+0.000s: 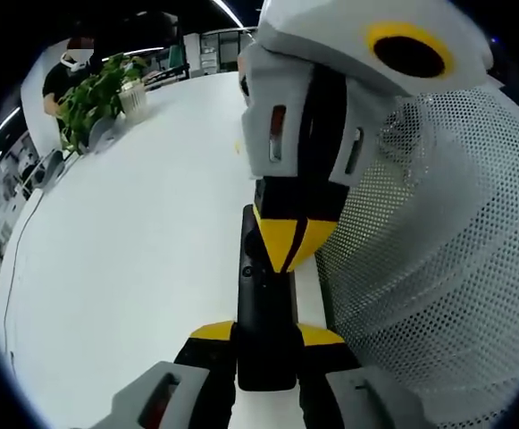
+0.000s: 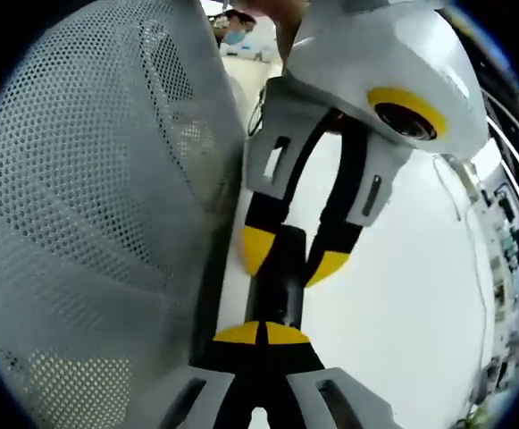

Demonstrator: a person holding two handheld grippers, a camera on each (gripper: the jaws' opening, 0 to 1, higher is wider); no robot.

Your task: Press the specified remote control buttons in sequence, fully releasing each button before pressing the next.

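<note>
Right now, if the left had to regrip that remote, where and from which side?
Near end, across the narrow width, as the left gripper now clamps it. The remote is a long slim bar flat on the table; the right gripper occupies the far end's buttons.

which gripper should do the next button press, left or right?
Right, probably. The left gripper is shut on the remote, steadying it on the white table. The right gripper has its jaws closed, tips over the remote's buttons, so it looks placed to press.
</note>
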